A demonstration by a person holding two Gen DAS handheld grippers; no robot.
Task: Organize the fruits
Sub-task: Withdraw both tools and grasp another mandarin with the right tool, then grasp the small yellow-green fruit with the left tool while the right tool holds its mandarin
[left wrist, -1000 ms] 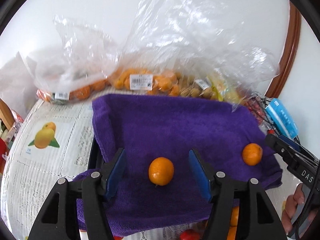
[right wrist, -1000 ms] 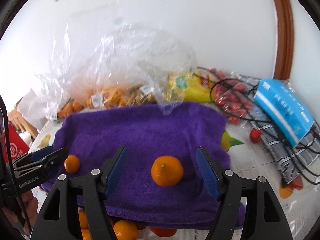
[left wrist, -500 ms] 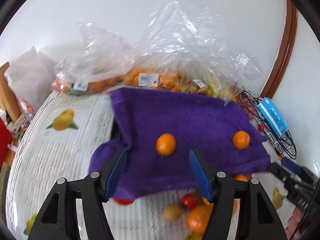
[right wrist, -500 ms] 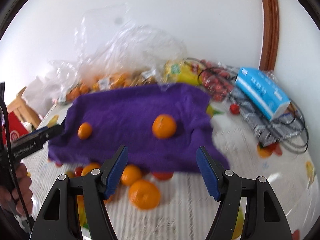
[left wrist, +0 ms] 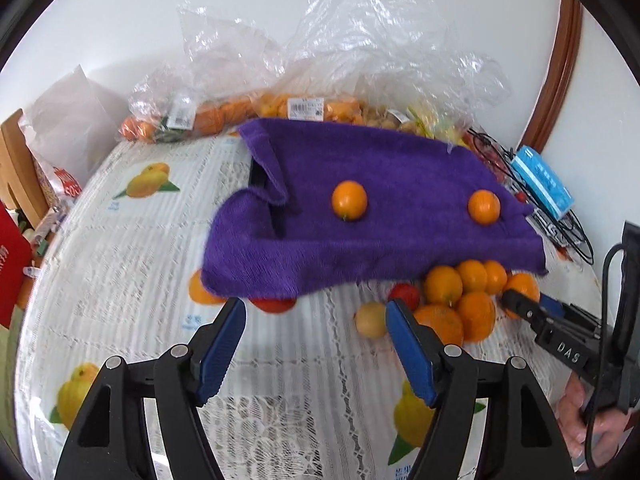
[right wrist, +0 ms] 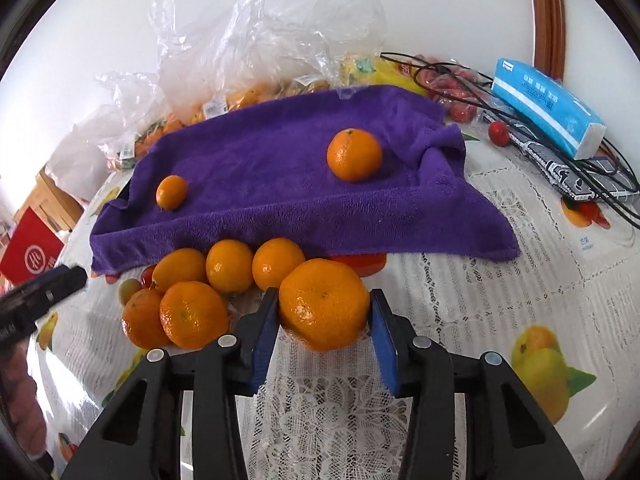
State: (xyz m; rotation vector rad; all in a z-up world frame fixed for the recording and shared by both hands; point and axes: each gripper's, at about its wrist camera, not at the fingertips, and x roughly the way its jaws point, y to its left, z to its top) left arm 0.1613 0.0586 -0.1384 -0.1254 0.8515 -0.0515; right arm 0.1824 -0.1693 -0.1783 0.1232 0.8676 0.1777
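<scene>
We are closing our right claw [right wrist: 324, 316] around a big dimpled mandarin [right wrist: 324, 304], blue pads touching its sides, on the lace-covered worktop [right wrist: 460, 300]. Our left claw [left wrist: 316, 344] is opening over bare lace, nothing between. Beyond, smooth oranges [right wrist: 230, 266] are clustering against a fuzzy purple towel [right wrist: 272, 168] carrying two more.
</scene>
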